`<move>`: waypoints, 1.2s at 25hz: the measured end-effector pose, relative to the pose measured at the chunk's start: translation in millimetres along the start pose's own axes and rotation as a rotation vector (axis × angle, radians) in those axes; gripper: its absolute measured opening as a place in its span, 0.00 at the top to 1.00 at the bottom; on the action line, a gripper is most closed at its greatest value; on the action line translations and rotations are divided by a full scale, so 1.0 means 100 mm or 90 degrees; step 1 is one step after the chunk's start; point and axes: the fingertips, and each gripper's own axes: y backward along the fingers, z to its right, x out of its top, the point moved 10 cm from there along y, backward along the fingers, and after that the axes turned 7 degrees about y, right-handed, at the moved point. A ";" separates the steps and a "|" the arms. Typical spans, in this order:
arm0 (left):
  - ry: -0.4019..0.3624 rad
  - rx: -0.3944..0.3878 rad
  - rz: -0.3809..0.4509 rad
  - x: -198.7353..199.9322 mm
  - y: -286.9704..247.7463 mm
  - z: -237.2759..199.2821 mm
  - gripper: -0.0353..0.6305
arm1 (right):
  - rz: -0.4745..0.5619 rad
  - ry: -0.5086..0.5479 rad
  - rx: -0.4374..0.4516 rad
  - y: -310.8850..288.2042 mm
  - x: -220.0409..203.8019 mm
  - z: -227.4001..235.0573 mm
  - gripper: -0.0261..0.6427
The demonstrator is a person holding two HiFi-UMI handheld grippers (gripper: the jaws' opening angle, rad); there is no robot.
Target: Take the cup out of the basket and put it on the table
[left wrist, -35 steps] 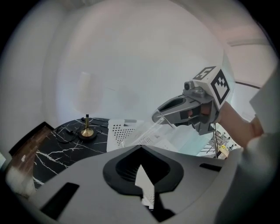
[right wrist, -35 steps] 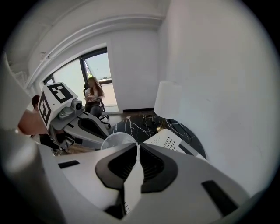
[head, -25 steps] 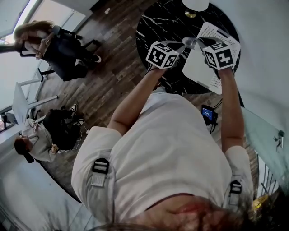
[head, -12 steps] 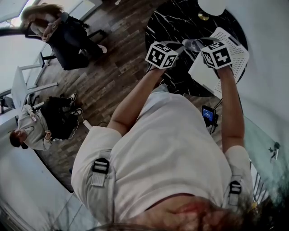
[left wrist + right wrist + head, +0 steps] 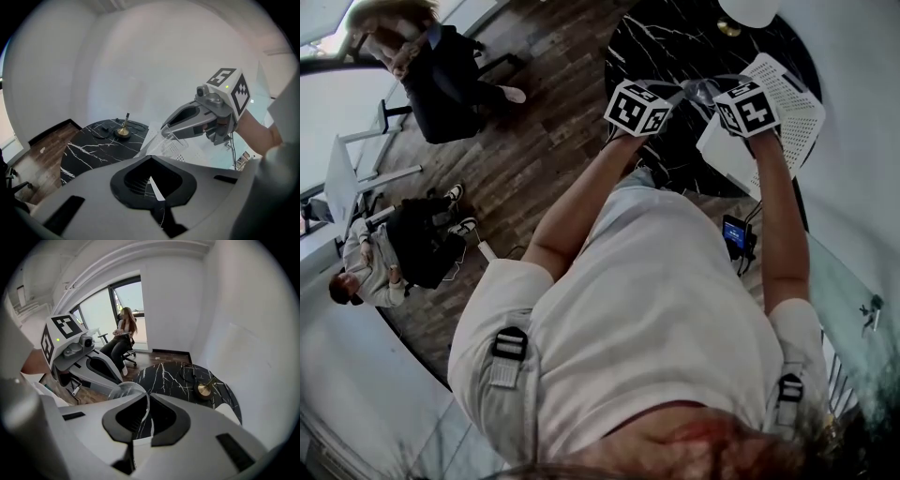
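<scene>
A clear plastic cup (image 5: 125, 392) hangs in the air over the black marble table (image 5: 661, 42), its thin wall pinched between the shut jaws of my right gripper (image 5: 146, 417). In the left gripper view the cup (image 5: 172, 140) hangs under the right gripper (image 5: 164, 130), just above the white perforated basket (image 5: 190, 151). The head view shows the basket (image 5: 792, 117) tilted at the table's right edge, with the cup (image 5: 705, 91) between the two marker cubes. My left gripper (image 5: 157, 196) is shut with nothing in it. It hovers just left of the cup.
A small brass stand (image 5: 123, 132) with a dark cable sits on the far part of the table. A white round object (image 5: 750, 9) lies at the table's top edge. Two people (image 5: 403, 56) sit on chairs on the wooden floor to the left. A white wall runs close behind the table.
Both grippers and the held cup have drifted slightly right and up in the head view. The basket now shows more to the right of the right gripper.
</scene>
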 end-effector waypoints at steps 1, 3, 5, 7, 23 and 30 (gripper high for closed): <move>0.000 0.000 -0.003 -0.01 -0.01 -0.02 0.94 | -0.004 0.001 0.001 -0.03 0.00 0.00 0.92; 0.000 0.002 -0.009 -0.02 -0.02 -0.06 0.94 | -0.011 0.003 0.003 -0.08 0.00 -0.01 0.92; 0.002 0.004 -0.015 -0.04 -0.03 -0.10 0.94 | -0.019 0.005 0.004 -0.14 0.00 -0.01 0.92; 0.007 0.005 -0.022 -0.07 -0.04 -0.14 0.94 | -0.029 0.006 0.002 -0.18 0.00 -0.01 0.92; 0.022 0.000 -0.055 -0.33 -0.20 -0.40 0.94 | -0.117 0.047 0.002 -0.64 -0.11 -0.14 0.92; 0.028 -0.004 -0.060 -0.39 -0.31 -0.55 0.94 | -0.135 0.043 0.010 -0.84 -0.17 -0.11 0.92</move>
